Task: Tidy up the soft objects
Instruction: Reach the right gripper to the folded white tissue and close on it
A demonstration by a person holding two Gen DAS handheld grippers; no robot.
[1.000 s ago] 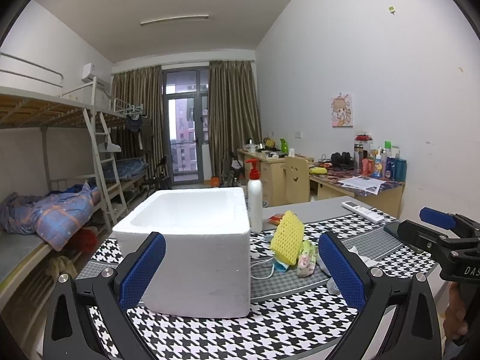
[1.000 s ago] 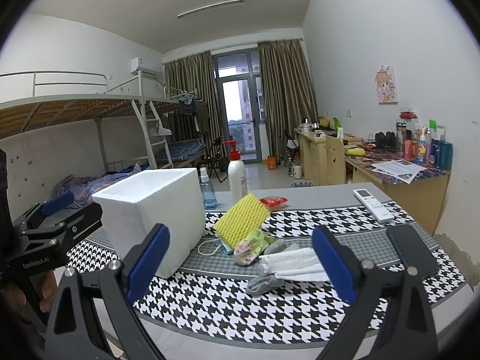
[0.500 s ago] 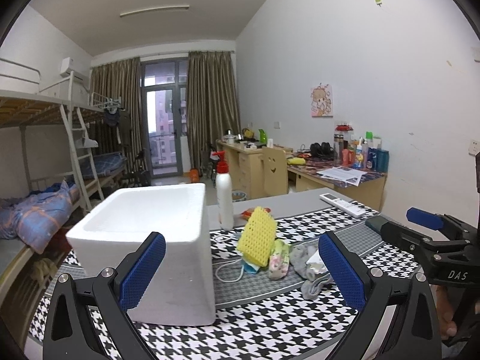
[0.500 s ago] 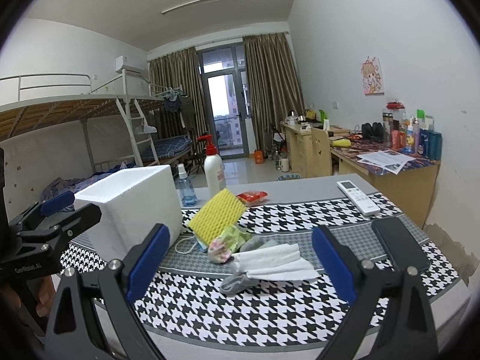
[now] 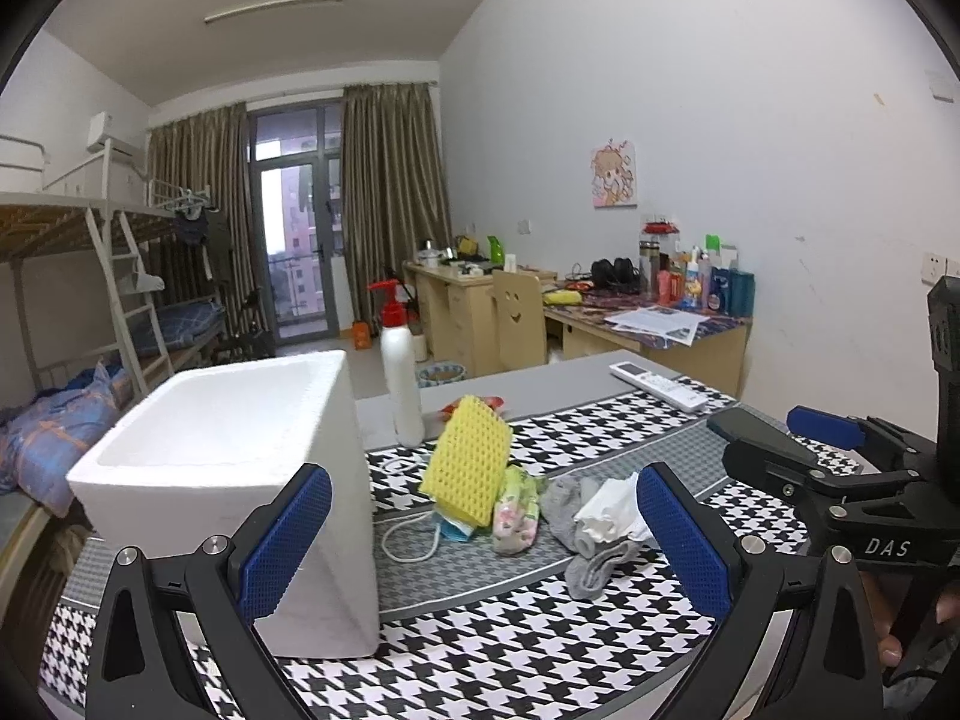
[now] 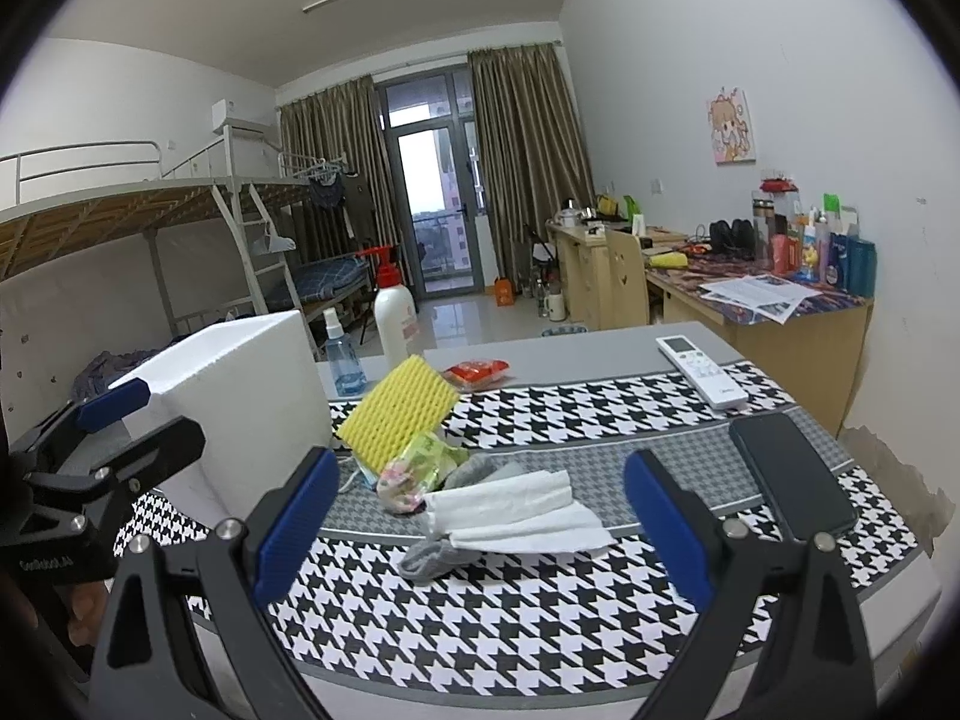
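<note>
Left wrist view showed us the heap of soft things lying on the houndstooth surface [image 5: 480,648] just beside the white foam box [image 5: 240,450]: a yellow sponge [image 5: 467,459] propped on edge, a floral cloth [image 5: 515,510], a grey sock [image 5: 591,552] and white tissue [image 6: 516,510] draped over it. We judged the main risk to be the overlap; a grab at the tissue could drag the sock along or tip the sponge, and a white cord [image 5: 408,534] looped beneath might snag. The phone [image 6: 791,480] and remote [image 6: 702,371] sat close enough to be swept. Our left gripper [image 5: 480,546] hovered low before the pile, fingers spread wide and holding nothing. Our right gripper [image 6: 480,534] was level too, aimed at the tissue, likewise released and empty.
</note>
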